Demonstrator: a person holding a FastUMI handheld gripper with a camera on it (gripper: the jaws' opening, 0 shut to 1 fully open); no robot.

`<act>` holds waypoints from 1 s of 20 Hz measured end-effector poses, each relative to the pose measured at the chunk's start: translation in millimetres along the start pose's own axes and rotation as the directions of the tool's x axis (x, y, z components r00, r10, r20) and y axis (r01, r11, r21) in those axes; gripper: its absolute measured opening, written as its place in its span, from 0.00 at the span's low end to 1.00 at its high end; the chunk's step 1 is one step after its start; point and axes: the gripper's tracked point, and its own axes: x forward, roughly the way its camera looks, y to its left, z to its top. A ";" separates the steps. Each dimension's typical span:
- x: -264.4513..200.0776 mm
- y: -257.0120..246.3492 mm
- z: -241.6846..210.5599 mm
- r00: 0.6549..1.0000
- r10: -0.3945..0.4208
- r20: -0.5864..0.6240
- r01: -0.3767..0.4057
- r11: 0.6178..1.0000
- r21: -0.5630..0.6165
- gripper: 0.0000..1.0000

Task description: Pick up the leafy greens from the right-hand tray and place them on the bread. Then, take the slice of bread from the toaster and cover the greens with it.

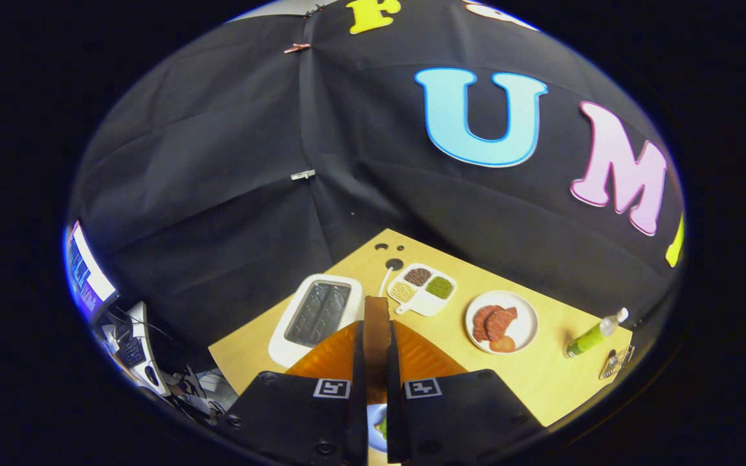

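My gripper [376, 343] is shut on a slice of bread [377, 327], which stands on edge between the two fingers, brown crust toward the camera. The white toaster [313, 316] lies beyond the fingers and slightly left, its two slots empty. Low between the finger bases I see a bit of a pale plate with something green [381, 427] on it; the rest is hidden behind the gripper. An orange, ribbed surface [421, 359] shows directly under the fingers on both sides.
On the yellow table [541, 375], a white divided tray [423, 288] with brown, green and pale fillings sits beyond the fingers. A round white plate [501, 321] with reddish slices lies to its right, then a green bottle [593, 334]. A monitor and keyboard stand off the table's left.
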 end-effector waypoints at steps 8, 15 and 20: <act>-25.0 -54.2 -112.2 0.983 -0.150 -0.104 0.162 0.979 0.121 0.16; 1.2 -60.6 -180.9 0.968 -0.199 -0.151 0.243 0.890 0.386 0.16; 23.7 -65.2 -196.3 0.969 -0.213 -0.121 0.241 0.744 0.623 0.16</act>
